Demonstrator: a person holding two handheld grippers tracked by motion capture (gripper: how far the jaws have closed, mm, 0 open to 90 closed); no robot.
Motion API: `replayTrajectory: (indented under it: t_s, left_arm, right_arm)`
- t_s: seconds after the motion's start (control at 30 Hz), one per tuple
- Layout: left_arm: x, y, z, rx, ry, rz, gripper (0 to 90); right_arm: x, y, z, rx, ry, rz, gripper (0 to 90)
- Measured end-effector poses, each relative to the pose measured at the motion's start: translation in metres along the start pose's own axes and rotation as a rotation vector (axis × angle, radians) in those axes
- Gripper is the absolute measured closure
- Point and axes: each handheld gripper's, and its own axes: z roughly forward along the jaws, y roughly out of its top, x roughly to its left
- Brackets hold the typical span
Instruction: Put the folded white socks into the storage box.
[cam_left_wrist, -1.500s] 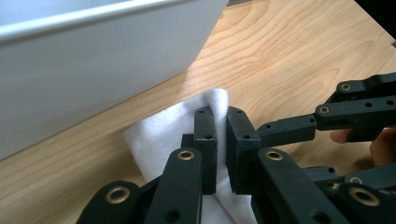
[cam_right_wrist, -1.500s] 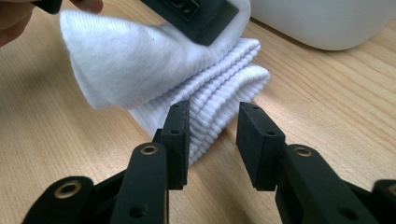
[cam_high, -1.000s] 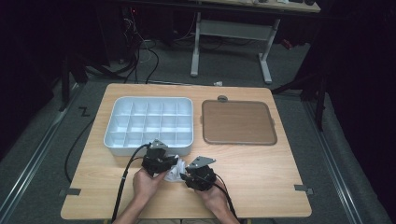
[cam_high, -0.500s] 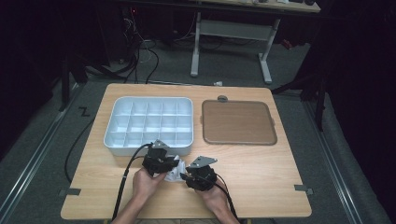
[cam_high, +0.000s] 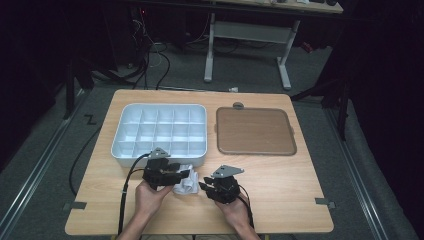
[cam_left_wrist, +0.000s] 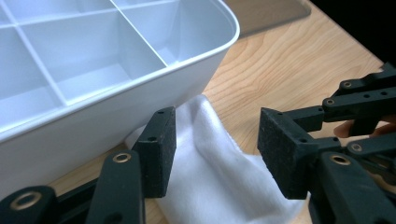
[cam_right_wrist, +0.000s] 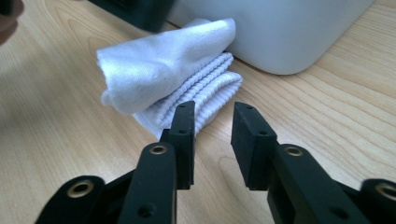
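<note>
Looking along my left gripper (cam_left_wrist: 215, 144), I saw its jaws just opening, released around the white sock (cam_left_wrist: 219, 172) beside the tray (cam_left_wrist: 196, 79); right gripper (cam_right_wrist: 212, 135) closing, gripping nothing; no writing readable.

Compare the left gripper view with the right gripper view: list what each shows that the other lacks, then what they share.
Left gripper view alone: the square compartments inside the white plastic divided tray, an edge of the brown flat mat, and the left gripper, its jaws just opened, standing apart over the cloth without pressing it.

Right gripper view alone: the ribbed cuff end of the folded white sock, and the right gripper, jaws apart just short of the sock, nothing between them.

Both: the sock, the tray's outer wall, the light wooden tabletop.
</note>
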Motion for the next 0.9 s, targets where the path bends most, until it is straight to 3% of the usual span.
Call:
replayTrajectory:
  t_s: [0.17, 0.37, 0.5, 0.7, 0.9]
  left_arm:
    - [0.009, -0.004, -0.013, -0.022, 0.007, -0.013, 47.5]
    - [0.022, -0.016, -0.016, -0.017, 0.038, -0.022, 47.5]
    - [0.023, -0.025, -0.013, -0.011, 0.049, -0.004, 47.6]
    - [0.023, -0.033, -0.009, -0.008, 0.071, 0.022, 47.7]
    - [0.023, -0.036, -0.008, 0.010, 0.079, 0.041, 48.3]
  right_arm:
    - [0.002, 0.005, -0.010, -0.015, 0.009, -0.004, 76.7]
    - [0.015, 0.025, -0.021, -0.048, 0.031, -0.051, 77.7]
    - [0.025, 0.038, -0.015, -0.036, 0.037, -0.097, 77.3]
    - [0.039, 0.054, -0.004, -0.037, 0.067, -0.115, 76.2]
    - [0.038, 0.049, 0.017, 0.026, 0.060, -0.108, 75.2]
